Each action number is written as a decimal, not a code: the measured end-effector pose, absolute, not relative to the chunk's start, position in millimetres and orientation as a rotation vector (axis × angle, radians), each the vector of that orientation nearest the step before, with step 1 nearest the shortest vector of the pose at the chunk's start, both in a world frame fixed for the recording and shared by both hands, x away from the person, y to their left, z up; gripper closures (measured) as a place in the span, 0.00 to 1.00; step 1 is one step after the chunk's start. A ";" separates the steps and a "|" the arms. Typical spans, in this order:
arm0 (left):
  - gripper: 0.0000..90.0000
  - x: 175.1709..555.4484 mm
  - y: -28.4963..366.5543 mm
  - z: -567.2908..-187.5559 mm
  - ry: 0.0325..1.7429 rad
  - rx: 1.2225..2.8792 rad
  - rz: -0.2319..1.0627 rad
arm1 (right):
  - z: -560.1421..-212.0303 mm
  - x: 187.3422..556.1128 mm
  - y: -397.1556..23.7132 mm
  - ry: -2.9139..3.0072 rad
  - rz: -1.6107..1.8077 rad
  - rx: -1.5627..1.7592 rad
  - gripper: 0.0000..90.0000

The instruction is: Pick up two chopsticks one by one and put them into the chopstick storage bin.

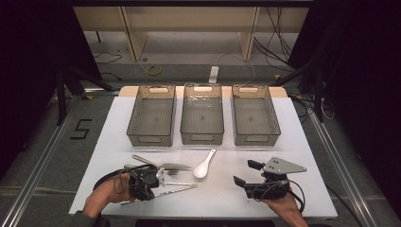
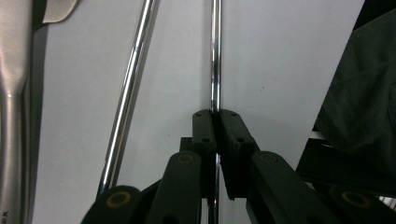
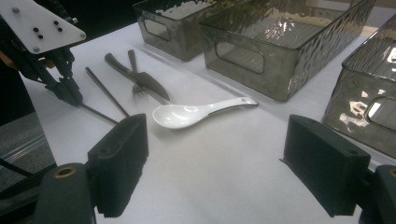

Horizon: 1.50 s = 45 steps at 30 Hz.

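On the white table (image 1: 283, 123) we see our left gripper (image 2: 215, 114) low at the near left, its jaws clenched on a thin metal chopstick (image 2: 215, 56) that runs straight out from between the pads. No earlier picture stands beside this one, so we tell only the grip as it is. A second chopstick (image 2: 130, 88) lies just beside the held one, at a slight angle to it and apart from the jaws. Farther along the left edge of the left gripper view lies a flat steel handle (image 2: 11, 93), which the right gripper view shows to be a knife (image 3: 135, 74) resting against a fork (image 3: 136, 86). Near the middle of the table a white spoon (image 1: 204, 165) lies with its bowl toward us. Our right gripper (image 1: 245, 172) sits at the near right, jaws released and wide apart, with nothing between them. Behind the cutlery, three grey bins (image 1: 202, 116) stand side by side.
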<state>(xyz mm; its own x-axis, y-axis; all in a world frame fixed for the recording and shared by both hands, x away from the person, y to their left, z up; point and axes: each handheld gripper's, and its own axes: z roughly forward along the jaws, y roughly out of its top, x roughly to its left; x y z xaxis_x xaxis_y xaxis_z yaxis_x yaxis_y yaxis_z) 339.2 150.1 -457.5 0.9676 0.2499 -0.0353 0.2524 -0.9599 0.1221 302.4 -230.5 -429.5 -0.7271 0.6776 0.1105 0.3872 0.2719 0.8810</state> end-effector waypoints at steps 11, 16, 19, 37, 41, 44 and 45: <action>0.94 335.6 149.4 -423.3 0.447 2.827 0.060 | -430.2 302.5 -229.6 2.270 1.439 0.976 0.25; 0.94 340.9 151.0 -414.7 0.550 2.715 0.098 | -429.9 302.3 -230.3 2.260 1.444 0.975 0.25; 0.94 349.6 157.9 -406.0 0.680 2.588 0.123 | -430.0 302.7 -230.5 2.258 1.444 0.981 0.25; 0.94 403.5 194.3 -371.0 0.985 2.296 0.321 | -430.6 303.9 -233.2 2.239 1.455 0.989 0.25; 0.94 418.8 203.0 -362.6 1.031 2.245 0.362 | -430.6 303.7 -233.4 2.238 1.461 0.992 0.25; 0.94 426.0 206.9 -360.2 1.046 2.226 0.382 | -430.3 303.5 -233.3 2.238 1.461 0.991 0.25; 0.94 433.5 211.5 -360.1 1.070 2.199 0.389 | -430.3 303.4 -233.3 2.237 1.460 0.992 0.25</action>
